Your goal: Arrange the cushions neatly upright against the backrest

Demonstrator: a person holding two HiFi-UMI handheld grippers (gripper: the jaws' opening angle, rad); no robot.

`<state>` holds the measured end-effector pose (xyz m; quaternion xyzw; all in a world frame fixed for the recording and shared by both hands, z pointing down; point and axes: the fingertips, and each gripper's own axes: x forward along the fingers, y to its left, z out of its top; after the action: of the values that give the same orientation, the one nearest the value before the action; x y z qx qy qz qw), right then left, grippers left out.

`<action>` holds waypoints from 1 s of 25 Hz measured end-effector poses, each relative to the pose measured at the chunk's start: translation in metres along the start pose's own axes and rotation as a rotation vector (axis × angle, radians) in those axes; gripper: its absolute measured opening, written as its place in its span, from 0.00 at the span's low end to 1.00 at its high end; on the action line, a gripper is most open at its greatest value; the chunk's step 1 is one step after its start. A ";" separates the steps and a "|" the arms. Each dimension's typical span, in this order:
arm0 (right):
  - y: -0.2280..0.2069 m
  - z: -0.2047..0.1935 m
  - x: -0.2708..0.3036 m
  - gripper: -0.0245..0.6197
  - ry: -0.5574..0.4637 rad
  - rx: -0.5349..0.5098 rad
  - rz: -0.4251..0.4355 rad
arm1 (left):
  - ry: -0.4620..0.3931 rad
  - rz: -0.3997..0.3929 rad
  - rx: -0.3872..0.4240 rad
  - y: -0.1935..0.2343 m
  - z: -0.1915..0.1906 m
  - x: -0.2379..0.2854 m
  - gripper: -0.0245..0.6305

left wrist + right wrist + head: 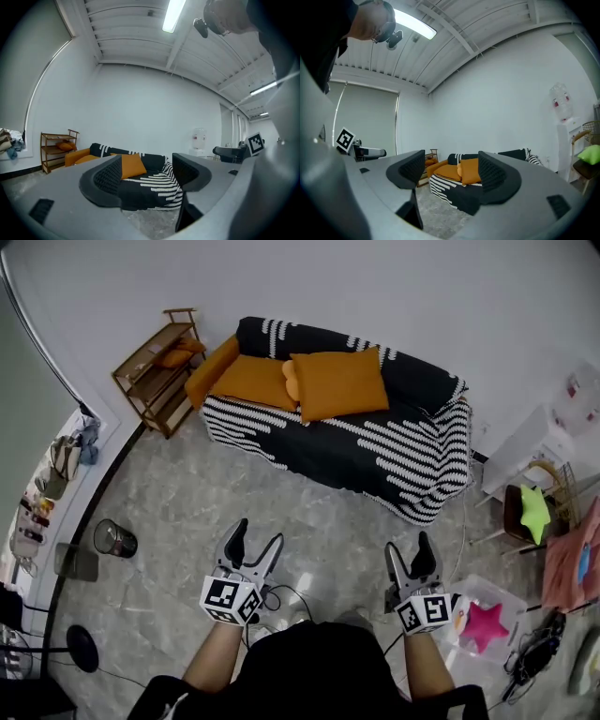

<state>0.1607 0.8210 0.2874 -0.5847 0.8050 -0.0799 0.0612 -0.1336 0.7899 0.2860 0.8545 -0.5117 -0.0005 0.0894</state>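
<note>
I can read no words, numbers or brands anywhere; the only signs are black-and-white square markers (225, 596) on my left gripper (257, 534) and right gripper (409, 546).

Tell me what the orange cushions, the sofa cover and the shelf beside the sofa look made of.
Orange cushions: soft matte fabric, likely; they sag and dent. Sofa cover: loose cloth, black with white stripes, draping in folds. Shelf: probably wood, brown, with thin posts and flat tiers.

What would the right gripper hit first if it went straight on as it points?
Probably the striped sofa, near its orange cushion; nothing stands between it and the right gripper.
</note>
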 end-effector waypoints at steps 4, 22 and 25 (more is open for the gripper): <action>0.002 -0.003 0.006 0.57 0.005 -0.007 -0.012 | 0.003 0.014 -0.018 0.018 -0.005 0.002 0.56; -0.148 0.016 0.157 0.57 -0.024 0.046 0.030 | -0.014 0.097 0.000 0.021 0.030 0.169 0.56; -0.170 0.019 0.177 0.57 -0.023 0.066 0.045 | -0.001 0.119 -0.005 0.019 0.031 0.196 0.56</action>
<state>0.2684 0.6003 0.3024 -0.5650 0.8141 -0.0983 0.0912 -0.0599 0.6048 0.2759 0.8223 -0.5617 0.0028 0.0912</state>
